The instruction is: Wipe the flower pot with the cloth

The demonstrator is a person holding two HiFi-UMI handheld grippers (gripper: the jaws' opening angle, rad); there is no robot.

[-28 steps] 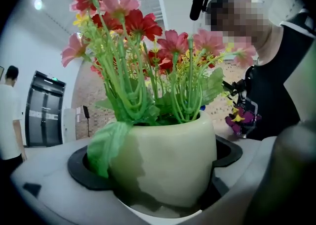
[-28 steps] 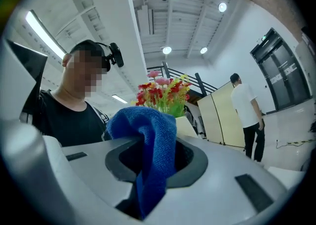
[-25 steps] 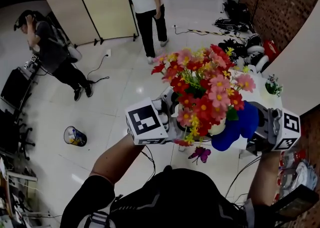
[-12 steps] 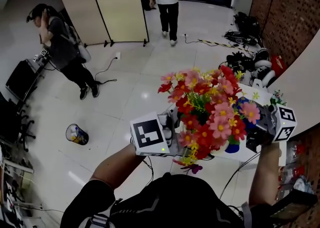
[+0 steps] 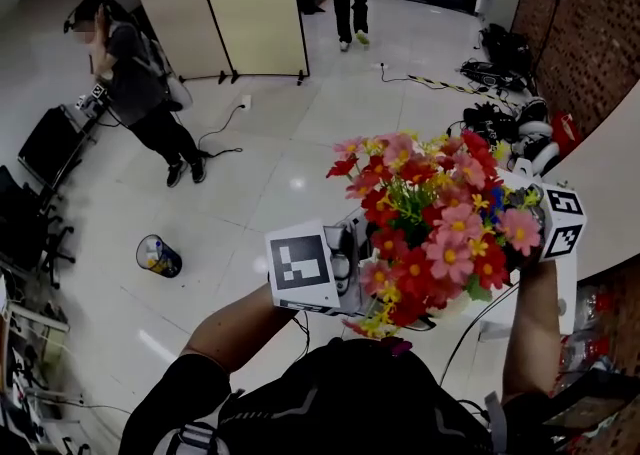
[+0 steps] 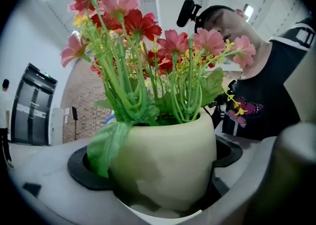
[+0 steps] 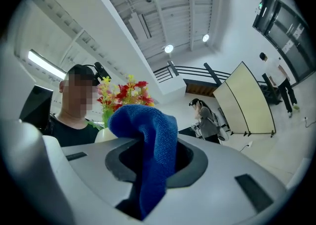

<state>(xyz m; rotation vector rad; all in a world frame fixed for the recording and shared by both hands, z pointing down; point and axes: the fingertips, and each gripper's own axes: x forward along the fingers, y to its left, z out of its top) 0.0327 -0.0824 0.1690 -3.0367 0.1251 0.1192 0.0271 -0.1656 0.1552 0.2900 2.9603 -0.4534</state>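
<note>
- A pale shiny floor (image 5: 250, 193) spreads out below. The wiping is done in the air above it. The job looks to be at an early or middle stage: both pot and cloth are in hand, but no view shows them touching.
- A beige folding screen (image 5: 230, 3) stands well away, with two people near it.
- A bunch of artificial flowers (image 5: 430, 223), red, pink and yellow on green stems, fills the pot. One green leaf droops over its rim.
- The left gripper (image 5: 340, 268) is raised at chest height. Its jaws are spread wide around the belly of the cream flower pot (image 6: 165, 162) and grip it upright.
- The right gripper (image 5: 540, 233) is just beside the flowers on the other side. Its jaws are closed on a fold of the blue cloth (image 7: 148, 140), which humps up above them.
- From the right gripper view the pot seems a little beyond the cloth. Wiping the pot's wall still seems to lie ahead.
- A small bin (image 5: 158, 255) lies tilted on the floor, its contents unclear.
</note>
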